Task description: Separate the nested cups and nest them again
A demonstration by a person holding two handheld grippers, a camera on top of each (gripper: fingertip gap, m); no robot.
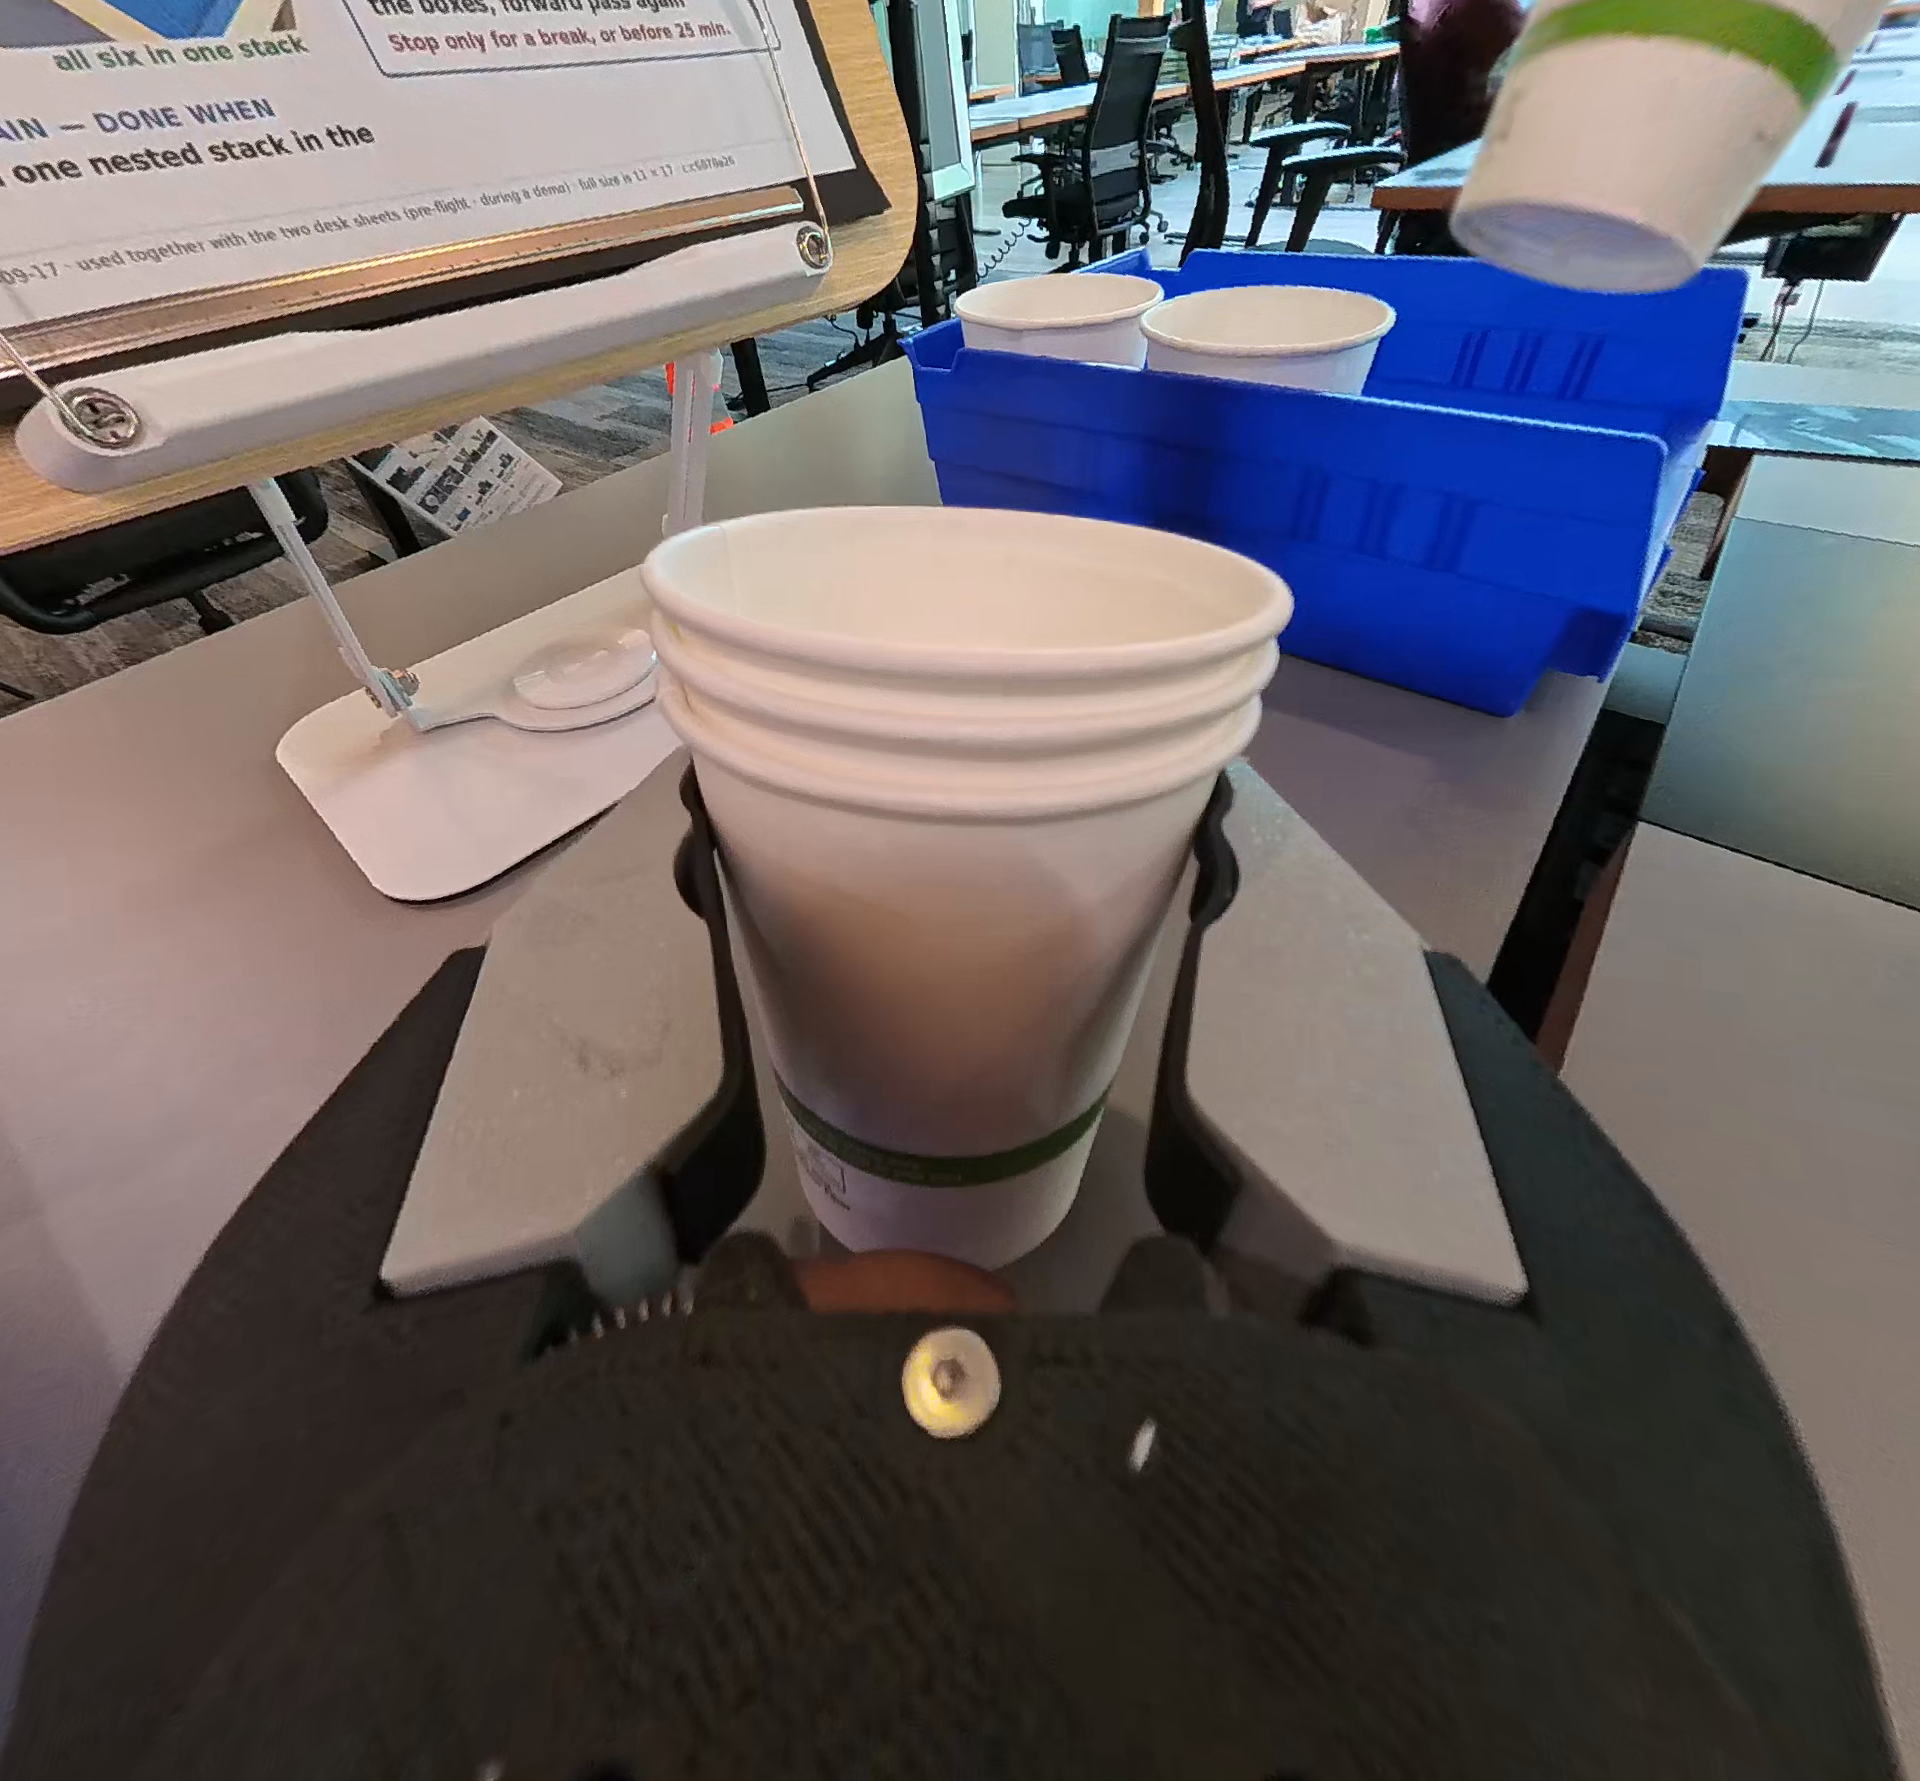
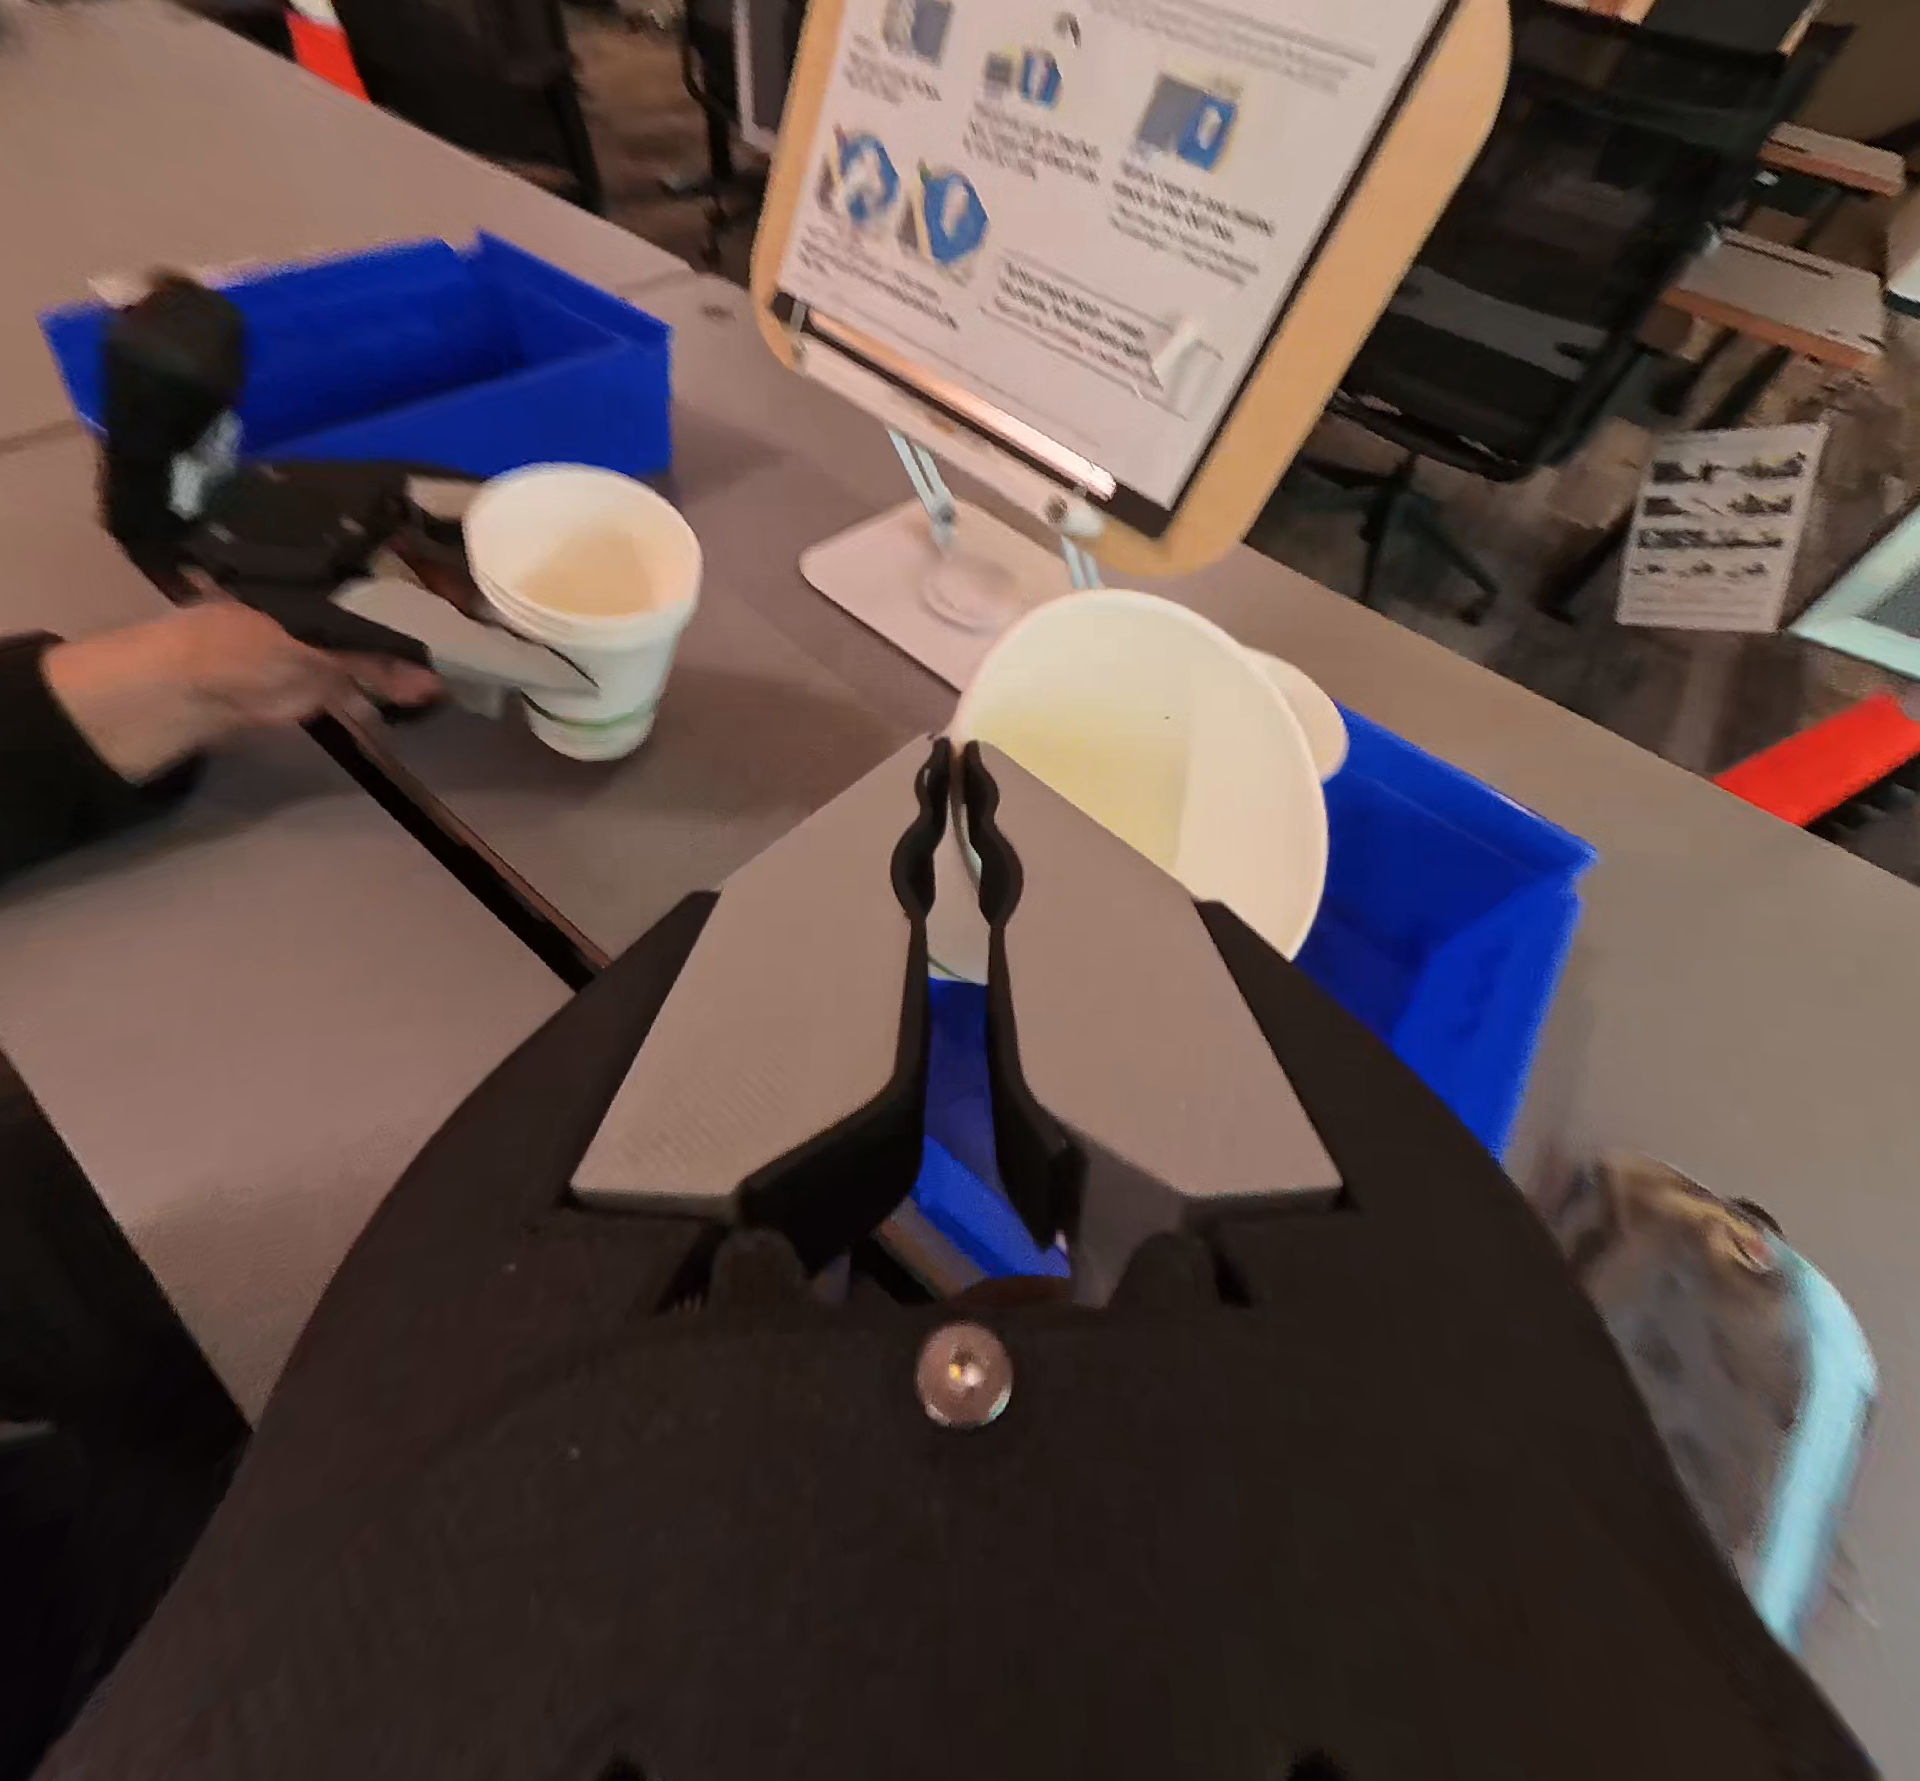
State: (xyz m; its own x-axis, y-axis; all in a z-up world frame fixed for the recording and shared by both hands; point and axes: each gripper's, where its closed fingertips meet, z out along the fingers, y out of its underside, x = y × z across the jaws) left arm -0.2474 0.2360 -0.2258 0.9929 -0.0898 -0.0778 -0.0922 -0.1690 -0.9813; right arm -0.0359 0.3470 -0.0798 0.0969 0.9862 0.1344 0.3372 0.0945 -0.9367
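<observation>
The left gripper (image 1: pixel 951 858) is clamping a stack of 3 nested paper cups (image 1: pixel 961 796) above the grey table (image 1: pixel 187 900). Behind, 2 cups (image 1: pixel 1174 329) are standing in a blue bin (image 1: pixel 1351 526), and another cup (image 1: pixel 1652 90) is hanging tilted above it.

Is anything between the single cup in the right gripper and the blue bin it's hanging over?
Nothing visible. The right gripper pinches the single cup by its rim above the blue bin, where two cups already stand, leaving bare space beside them.

Six paper cups (image 1: pixel 961 858), two blue bins (image 1: pixel 1340 526), one stand (image 1: pixel 447 775).
</observation>
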